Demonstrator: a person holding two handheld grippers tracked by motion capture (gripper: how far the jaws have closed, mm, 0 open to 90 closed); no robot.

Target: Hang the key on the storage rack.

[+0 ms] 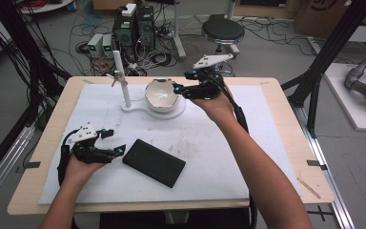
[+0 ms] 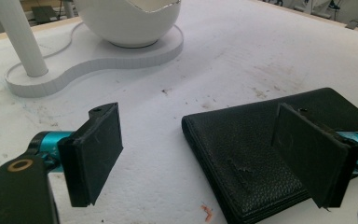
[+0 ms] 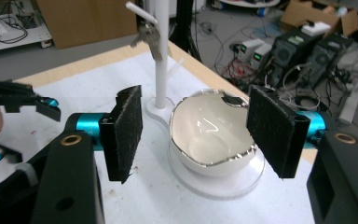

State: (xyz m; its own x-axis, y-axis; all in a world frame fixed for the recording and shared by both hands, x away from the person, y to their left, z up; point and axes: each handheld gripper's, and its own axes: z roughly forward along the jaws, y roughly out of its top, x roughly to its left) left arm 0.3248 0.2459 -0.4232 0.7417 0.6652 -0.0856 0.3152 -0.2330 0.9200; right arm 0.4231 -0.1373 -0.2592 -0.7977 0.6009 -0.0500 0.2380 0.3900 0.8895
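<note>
High view: a black wallet (image 1: 154, 162) lies flat on the white mat (image 1: 228, 157) of the counter (image 1: 286, 119), at lower centre of the frame. Its long axis runs diagonally, from upper left to lower right, with one short end pointing toward the left tongs (image 1: 115, 142). These tongs rest at lower left, just beside that end, their jaws spread wide and holding nothing.

Left gripper view: the wallet (image 2: 261, 149) occupies the lower right, its near corner lying between the two open jaws; the right-hand jaw stands over its grained surface, and whether it touches cannot be told. Small stains mark the mat (image 2: 242, 51) around it.

At upper centre of the high view a white bowl (image 1: 161, 95) with an uneven rim sits on a flat white stand (image 1: 138, 109), which also carries an upright white post (image 1: 121, 78). The right tongs (image 1: 177, 88) hover at the bowl's right rim, jaws wide apart and empty.

Right gripper view: the bowl (image 3: 212, 135) shows between the jaws, a small dark piece (image 3: 233, 99) on its far rim, and keys (image 3: 148, 37) hang from a peg of the post (image 3: 161, 51) behind it. Nothing lies between the wallet and the bowl, which are well apart on the mat.
</note>
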